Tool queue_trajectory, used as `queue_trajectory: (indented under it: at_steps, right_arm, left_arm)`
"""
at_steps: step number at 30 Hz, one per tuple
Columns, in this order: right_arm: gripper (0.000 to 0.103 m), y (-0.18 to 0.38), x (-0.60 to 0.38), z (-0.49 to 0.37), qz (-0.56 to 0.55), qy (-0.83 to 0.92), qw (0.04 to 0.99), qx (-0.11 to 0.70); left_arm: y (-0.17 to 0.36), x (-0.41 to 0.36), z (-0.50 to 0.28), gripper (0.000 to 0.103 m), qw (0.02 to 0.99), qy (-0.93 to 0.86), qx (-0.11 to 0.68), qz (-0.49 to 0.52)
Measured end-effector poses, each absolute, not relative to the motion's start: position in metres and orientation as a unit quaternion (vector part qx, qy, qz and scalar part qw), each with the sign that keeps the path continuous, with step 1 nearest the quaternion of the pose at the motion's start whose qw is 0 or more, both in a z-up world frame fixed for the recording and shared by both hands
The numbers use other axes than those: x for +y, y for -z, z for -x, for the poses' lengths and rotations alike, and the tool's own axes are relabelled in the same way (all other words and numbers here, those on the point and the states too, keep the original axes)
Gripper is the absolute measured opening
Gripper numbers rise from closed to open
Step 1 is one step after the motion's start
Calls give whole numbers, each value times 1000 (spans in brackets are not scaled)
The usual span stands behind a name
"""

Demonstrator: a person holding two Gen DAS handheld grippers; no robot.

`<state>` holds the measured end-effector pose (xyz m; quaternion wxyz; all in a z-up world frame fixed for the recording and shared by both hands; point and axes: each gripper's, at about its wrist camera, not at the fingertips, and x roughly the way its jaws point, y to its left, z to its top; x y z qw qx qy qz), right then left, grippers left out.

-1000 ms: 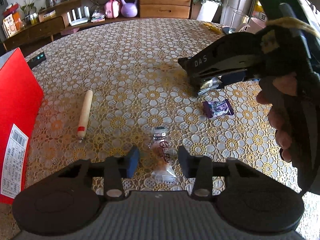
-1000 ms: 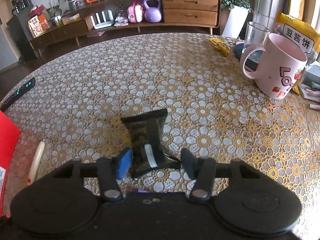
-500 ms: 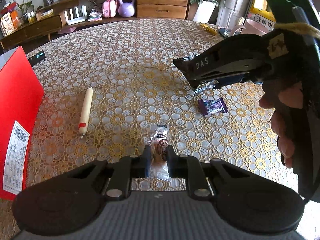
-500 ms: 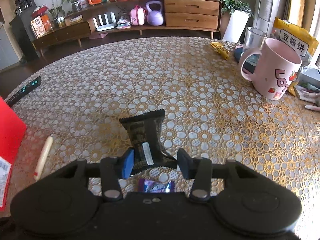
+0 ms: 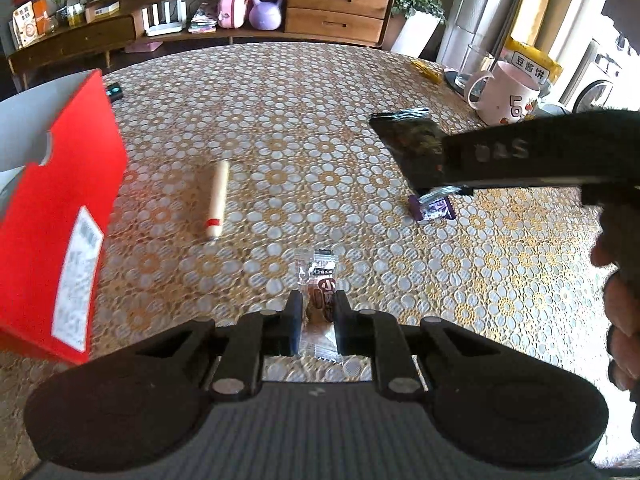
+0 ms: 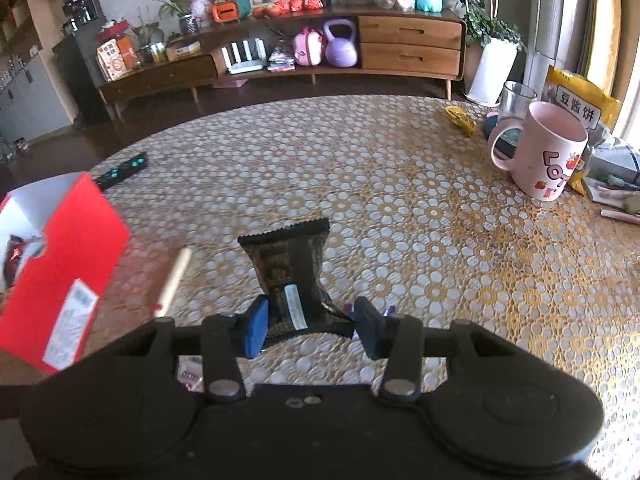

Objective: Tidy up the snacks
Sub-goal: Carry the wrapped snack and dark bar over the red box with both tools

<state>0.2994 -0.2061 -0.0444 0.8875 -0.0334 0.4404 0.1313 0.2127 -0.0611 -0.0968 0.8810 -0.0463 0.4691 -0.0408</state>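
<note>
My left gripper (image 5: 319, 306) is shut on a small clear-wrapped brown snack (image 5: 320, 276), held just above the flowered tablecloth. My right gripper (image 6: 310, 320) is shut on the lower end of a dark snack packet (image 6: 288, 256), which sticks up and forward, clear of the table. In the left wrist view that dark packet (image 5: 408, 144) hangs in the air at the right, in front of the black right tool. A purple candy (image 5: 434, 208) lies under it. A pale sausage stick (image 5: 218, 200) lies on the cloth near an open red box (image 5: 60, 208).
The red box (image 6: 60, 264) stands at the left edge with its top open and a wrapper inside. A pink mug (image 6: 548, 152), a glass (image 6: 516, 100) and a yellow bag (image 6: 580, 100) crowd the far right. A remote (image 6: 122, 170) lies at the far left.
The left jaws closed on the clear-wrapped snack and lifted it. The right gripper rose with the dark packet, uncovering the purple candy. The red box now shows more in both views.
</note>
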Motion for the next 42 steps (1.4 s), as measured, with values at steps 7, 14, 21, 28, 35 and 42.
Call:
queue_trajectory:
  at_steps: [7, 14, 21, 28, 35, 42]
  right_arm:
    - [44, 26, -196, -265, 32, -142, 889, 434]
    - [44, 7, -181, -229, 29, -155, 892, 425]
    - [44, -10, -161, -194, 32, -174, 891, 418]
    - [44, -24, -138, -165, 35, -195, 890, 409]
    - [44, -32, -112, -153, 40, -213, 889, 403]
    - [44, -36, -80, -151, 49, -230, 887, 397]
  left_arm:
    - [78, -40, -195, 16, 879, 34, 473, 55]
    - [55, -18, -173, 16, 883, 34, 464, 63]
    - [31, 5, -150, 16, 889, 36, 451, 69]
    - [14, 32, -131, 16, 893, 30, 443, 73]
    - [0, 63, -121, 16, 898, 16, 432, 81]
    - [-15, 96, -115, 16, 904, -2, 419, 81]
